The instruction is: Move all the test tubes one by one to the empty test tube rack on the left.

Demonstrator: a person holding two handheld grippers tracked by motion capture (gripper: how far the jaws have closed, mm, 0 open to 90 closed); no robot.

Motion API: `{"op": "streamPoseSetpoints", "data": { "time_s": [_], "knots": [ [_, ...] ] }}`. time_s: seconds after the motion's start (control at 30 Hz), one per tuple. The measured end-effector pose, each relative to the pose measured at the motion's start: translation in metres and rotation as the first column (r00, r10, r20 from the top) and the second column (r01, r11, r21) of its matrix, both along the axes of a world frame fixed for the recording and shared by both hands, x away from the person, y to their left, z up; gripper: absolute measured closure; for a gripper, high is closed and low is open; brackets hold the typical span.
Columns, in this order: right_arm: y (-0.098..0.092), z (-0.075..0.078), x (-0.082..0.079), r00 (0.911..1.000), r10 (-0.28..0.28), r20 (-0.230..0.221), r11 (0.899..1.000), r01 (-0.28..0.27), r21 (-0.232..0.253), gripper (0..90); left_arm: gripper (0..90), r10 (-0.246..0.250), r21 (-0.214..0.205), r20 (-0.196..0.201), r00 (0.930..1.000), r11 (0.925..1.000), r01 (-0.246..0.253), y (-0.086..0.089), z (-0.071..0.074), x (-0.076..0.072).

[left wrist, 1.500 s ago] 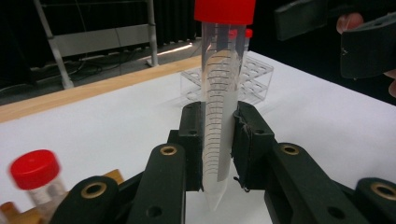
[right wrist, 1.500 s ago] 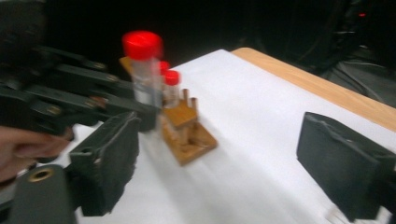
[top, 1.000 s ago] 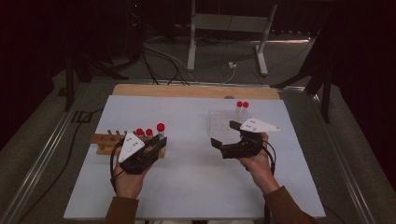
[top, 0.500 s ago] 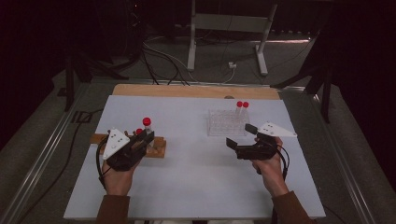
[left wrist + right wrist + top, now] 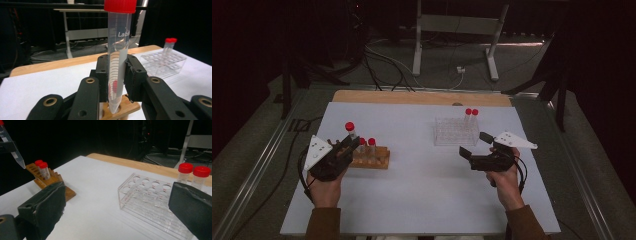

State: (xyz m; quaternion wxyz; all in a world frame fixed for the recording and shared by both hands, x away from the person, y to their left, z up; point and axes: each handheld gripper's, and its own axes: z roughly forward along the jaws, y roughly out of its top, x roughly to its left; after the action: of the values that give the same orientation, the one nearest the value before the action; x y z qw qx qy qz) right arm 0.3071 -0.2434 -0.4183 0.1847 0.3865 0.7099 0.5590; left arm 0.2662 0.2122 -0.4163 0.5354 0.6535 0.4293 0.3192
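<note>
Left gripper (image 5: 117,75) clamped on clear plastic red-capped tube (image 5: 118,53), held upright w/ tip just above brown wooden rack (image 5: 122,110), prob. so it clears the holes. Right gripper (image 5: 117,215) jaws wide apart, nothing btwn; transparent plastic rack (image 5: 150,200) just ahead, likely the destination.

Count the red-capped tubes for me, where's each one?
5. One in the left gripper, lifted above the wooden rack. Two standing in that rack. Two at the clear rack's far right end. None look hidden.
</note>
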Motion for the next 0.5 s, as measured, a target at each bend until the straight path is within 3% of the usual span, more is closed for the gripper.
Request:
{"op": "streamPoseSetpoints", "data": {
  "time_s": [0.2, 0.37, 0.5],
  "knots": [
    [0.0, 0.0, -0.001, 1.0, 0.003, 0.005, 1.0, -0.003, 0.003, 1.2, 75.9, 0.058, 0.02, -0.003, 0.9983, 0.9981, -0.058, 0.006, -0.014, 0.007],
    [0.0, 0.0, 0.0, 1.0, 0.009, 0.005, 1.0, -0.009, 0.011, 1.2, 75.8, 0.109, 0.064, -0.013, 0.994, 0.9921, -0.108, 0.006, -0.028, 0.012],
    [0.001, 0.0, -0.001, 0.9999, 0.011, 0.005, 1.0, -0.011, 0.014, 1.2, 75.8, 0.121, 0.061, -0.012, 0.9926, 0.9909, -0.12, 0.008, -0.035, 0.015]
  ]
}}
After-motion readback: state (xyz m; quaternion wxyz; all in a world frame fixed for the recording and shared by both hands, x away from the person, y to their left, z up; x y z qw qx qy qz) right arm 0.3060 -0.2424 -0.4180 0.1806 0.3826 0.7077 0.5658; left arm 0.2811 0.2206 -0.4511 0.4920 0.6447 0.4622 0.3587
